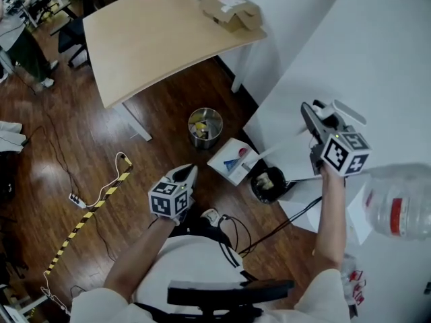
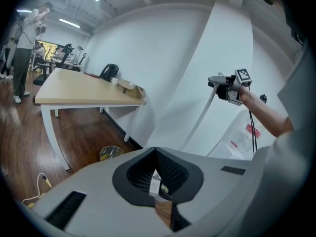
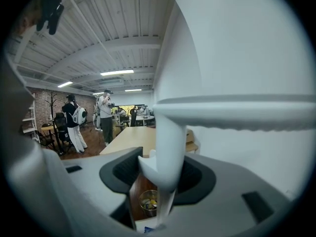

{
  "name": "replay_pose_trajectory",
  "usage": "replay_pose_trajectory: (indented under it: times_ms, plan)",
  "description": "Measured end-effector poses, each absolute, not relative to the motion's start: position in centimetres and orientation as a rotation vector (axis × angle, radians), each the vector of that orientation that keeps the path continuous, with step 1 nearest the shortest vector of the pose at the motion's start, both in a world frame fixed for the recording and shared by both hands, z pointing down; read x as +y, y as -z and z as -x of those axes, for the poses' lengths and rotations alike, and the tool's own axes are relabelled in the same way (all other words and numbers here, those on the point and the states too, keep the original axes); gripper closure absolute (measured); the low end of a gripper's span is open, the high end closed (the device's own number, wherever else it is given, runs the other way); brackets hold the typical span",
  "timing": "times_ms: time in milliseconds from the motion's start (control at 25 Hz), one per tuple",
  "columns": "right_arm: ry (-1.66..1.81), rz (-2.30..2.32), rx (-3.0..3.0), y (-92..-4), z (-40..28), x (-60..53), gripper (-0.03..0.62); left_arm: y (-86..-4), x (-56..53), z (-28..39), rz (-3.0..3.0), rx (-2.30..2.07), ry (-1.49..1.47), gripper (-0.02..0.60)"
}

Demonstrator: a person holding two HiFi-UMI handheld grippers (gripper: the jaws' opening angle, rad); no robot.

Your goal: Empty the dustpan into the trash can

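A long-handled white dustpan rests its pan on the wood floor, with a blue and red scrap inside. Its thin handle rises to my right gripper, which is shut on the handle's top, seen as a white bar between the jaws. The round metal trash can stands just beyond the pan, with rubbish inside, and also shows as a small can and below the jaws. My left gripper hovers low left of the pan, tips together, holding nothing.
A wooden table with a cardboard box stands behind the can. A black bin sits right of the pan beside a white wall. A power strip and striped tape lie left. A water bottle is at right.
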State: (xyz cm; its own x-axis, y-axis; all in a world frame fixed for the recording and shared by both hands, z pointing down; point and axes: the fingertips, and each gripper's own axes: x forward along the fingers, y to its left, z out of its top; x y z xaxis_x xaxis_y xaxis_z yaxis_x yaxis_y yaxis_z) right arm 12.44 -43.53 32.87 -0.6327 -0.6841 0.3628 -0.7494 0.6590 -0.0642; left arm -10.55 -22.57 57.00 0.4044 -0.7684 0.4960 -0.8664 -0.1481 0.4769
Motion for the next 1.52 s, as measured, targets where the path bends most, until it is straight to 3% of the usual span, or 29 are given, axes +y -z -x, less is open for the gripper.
replay_pose_trajectory:
  times_ms: [920,1520]
  plan:
    - [-0.009,-0.951,-2.654,-26.4,-2.8,-57.1,0.395,-57.9,-28.3,23.7,-1.745,-1.567,-0.03,0.592]
    - [-0.025,-0.758,-2.741,-30.2,4.1,-62.5,0.399,-59.7,-27.7,23.7,-1.519,-1.719,0.076,0.592]
